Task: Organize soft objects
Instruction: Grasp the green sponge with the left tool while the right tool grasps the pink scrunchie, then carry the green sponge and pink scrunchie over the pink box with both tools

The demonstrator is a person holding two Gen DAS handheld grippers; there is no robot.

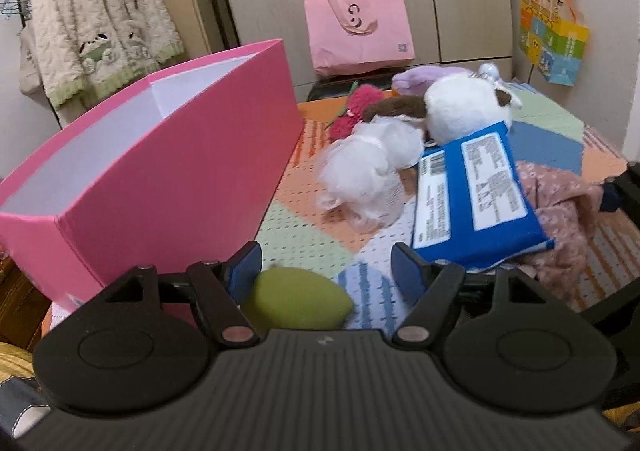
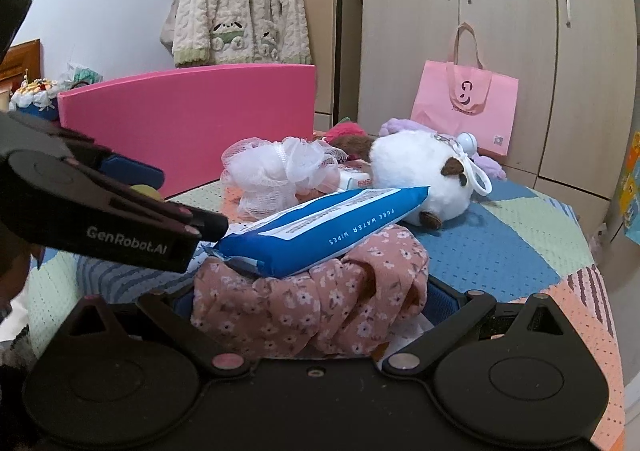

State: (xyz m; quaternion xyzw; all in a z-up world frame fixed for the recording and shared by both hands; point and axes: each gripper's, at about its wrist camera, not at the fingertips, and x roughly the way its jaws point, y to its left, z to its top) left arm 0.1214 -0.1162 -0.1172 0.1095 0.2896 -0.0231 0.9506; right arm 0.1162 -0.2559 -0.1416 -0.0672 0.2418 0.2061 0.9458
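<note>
The left claw (image 1: 326, 263) is spread wide around the green soft object (image 1: 296, 301), which lies on the desk (image 1: 304, 247) beside the open pink box (image 1: 168, 155), the likely destination. The right claw (image 2: 308, 303) brackets the floral cloth (image 2: 312, 303); whether it grips cannot be told. The blue wipes pack (image 2: 320, 229) rests atop the cloth.

"PURE WATER WIPES" on wipes pack (image 2: 320, 227)

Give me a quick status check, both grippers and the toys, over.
Left gripper open over green pouch. Right gripper around floral cloth, grip unclear. Wipes pack lying on cloth. Pink box open beside left.
</note>
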